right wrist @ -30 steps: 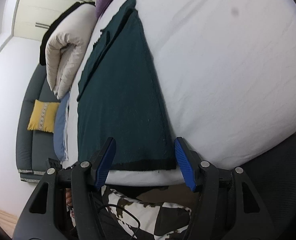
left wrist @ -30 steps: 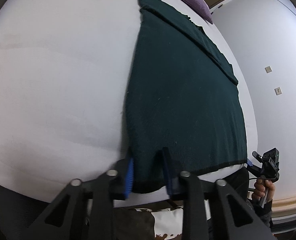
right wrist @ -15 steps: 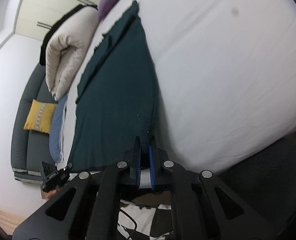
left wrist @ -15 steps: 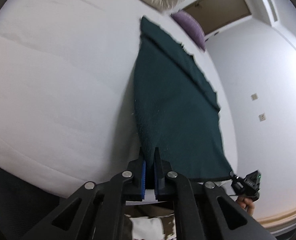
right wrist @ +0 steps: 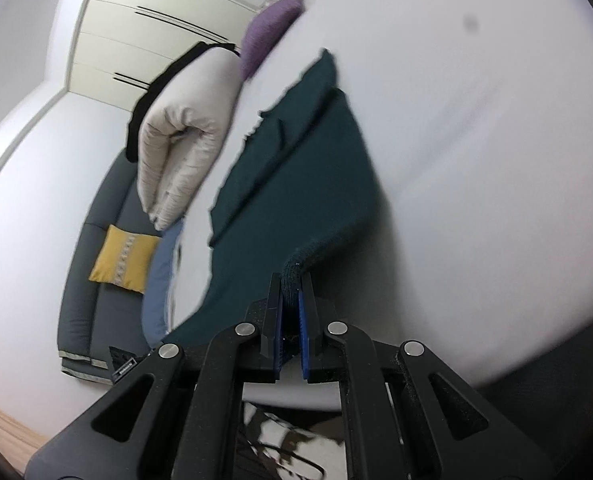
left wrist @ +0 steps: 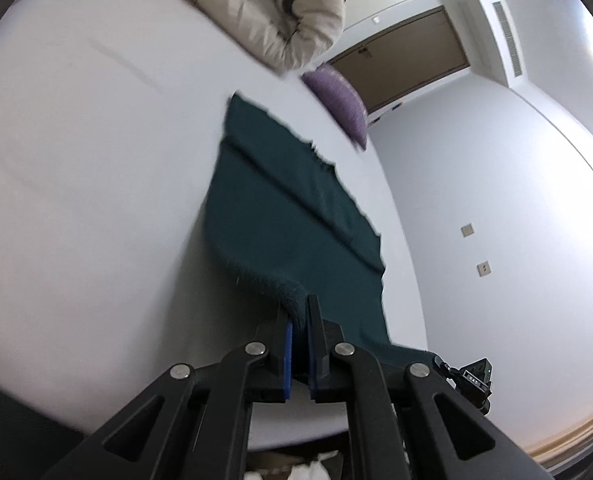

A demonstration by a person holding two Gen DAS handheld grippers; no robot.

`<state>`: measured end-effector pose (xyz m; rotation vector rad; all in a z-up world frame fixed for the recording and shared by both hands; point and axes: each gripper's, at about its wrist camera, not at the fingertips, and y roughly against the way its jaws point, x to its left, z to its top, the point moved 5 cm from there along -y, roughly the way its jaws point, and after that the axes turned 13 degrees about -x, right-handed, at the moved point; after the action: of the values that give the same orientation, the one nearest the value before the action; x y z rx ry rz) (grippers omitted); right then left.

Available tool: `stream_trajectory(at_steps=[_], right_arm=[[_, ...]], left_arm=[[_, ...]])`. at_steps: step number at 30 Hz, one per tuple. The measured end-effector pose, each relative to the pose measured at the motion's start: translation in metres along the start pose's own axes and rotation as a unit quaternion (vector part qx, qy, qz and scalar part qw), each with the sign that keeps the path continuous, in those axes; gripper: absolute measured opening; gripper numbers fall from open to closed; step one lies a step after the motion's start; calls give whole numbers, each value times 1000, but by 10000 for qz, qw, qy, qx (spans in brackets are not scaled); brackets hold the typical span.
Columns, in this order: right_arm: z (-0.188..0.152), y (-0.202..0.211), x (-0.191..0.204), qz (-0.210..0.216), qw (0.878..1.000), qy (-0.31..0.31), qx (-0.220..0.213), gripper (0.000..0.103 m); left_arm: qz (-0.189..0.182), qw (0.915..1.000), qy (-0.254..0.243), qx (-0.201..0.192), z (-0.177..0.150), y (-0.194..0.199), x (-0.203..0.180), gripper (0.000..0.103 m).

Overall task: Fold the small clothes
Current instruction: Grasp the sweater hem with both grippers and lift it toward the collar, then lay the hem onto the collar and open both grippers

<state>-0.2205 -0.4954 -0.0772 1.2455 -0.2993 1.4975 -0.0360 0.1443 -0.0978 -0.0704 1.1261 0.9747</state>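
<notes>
A dark green knitted garment [left wrist: 292,216] lies on the white bed [left wrist: 88,168], its far part folded flat. My left gripper [left wrist: 299,312] is shut on the garment's near left corner and holds it lifted off the sheet. My right gripper [right wrist: 292,284] is shut on the near right corner of the same garment [right wrist: 296,176], also lifted. The near hem hangs between the two grippers. The right gripper shows at the lower right in the left wrist view [left wrist: 466,380].
A rolled beige duvet [left wrist: 264,12] and a purple pillow [left wrist: 342,100] lie at the far end of the bed. In the right wrist view a grey sofa [right wrist: 92,280] with a yellow cushion [right wrist: 122,254] stands to the left, beside a blue cloth [right wrist: 160,280].
Both grippers closed on the near corners of the garment, then lifted them up and forward off the bed. The near hem now hangs in the air.
</notes>
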Motion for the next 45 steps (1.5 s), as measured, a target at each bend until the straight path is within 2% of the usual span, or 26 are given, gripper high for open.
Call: stream_trajectory(at_steps=[3, 9, 15, 20, 25, 31, 35, 38, 40, 41, 42, 43, 44, 45], right_arm=[[31, -20, 21, 202, 9997, -78, -116, 5], [96, -82, 47, 217, 9989, -143, -401, 5], [157, -168, 56, 30, 9978, -205, -634, 5], [194, -237, 55, -268, 9968, -133, -747, 5], [218, -296, 50, -650, 9949, 62, -767, 5], [243, -342, 27, -1013, 9909, -38, -885, 5], [256, -380, 5, -1370, 9872, -31, -810, 9], [256, -409, -8, -1680, 9845, 122, -494, 16], [256, -412, -10, -1619, 9850, 204, -554, 24], [258, -411, -7, -1574, 9850, 279, -646, 28], [258, -410, -5, -1526, 9854, 316, -686, 40], [257, -408, -3, -1508, 9853, 353, -723, 50], [257, -404, -1, -1592, 9834, 412, -772, 54], [259, -400, 2, -1684, 9811, 480, -827, 55]], left_arm=[[-88, 9999, -12, -143, 27, -19, -12, 6], [-97, 9992, 120, -356, 81, -75, -17, 6], [139, 9990, 207, -383, 129, -146, -6, 6], [365, 9980, 364, -378, 164, -202, 13, 6], [603, 9973, 281, -326, 184, -248, 18, 6], [883, 9958, 100, -234, 202, -294, 25, 6], [1376, 9903, 152, -73, 200, -326, 52, 8], [1479, 9884, 343, -35, 198, -336, 65, 17], [1450, 9885, 419, -59, 201, -335, 64, 29], [1437, 9890, 349, -100, 204, -330, 59, 44], [1477, 9886, 237, -188, 207, -325, 55, 60], [1536, 9876, 115, -310, 211, -320, 50, 67], [1581, 9862, -26, -481, 216, -311, 44, 74], [1561, 9861, -53, -560, 218, -306, 42, 75]])
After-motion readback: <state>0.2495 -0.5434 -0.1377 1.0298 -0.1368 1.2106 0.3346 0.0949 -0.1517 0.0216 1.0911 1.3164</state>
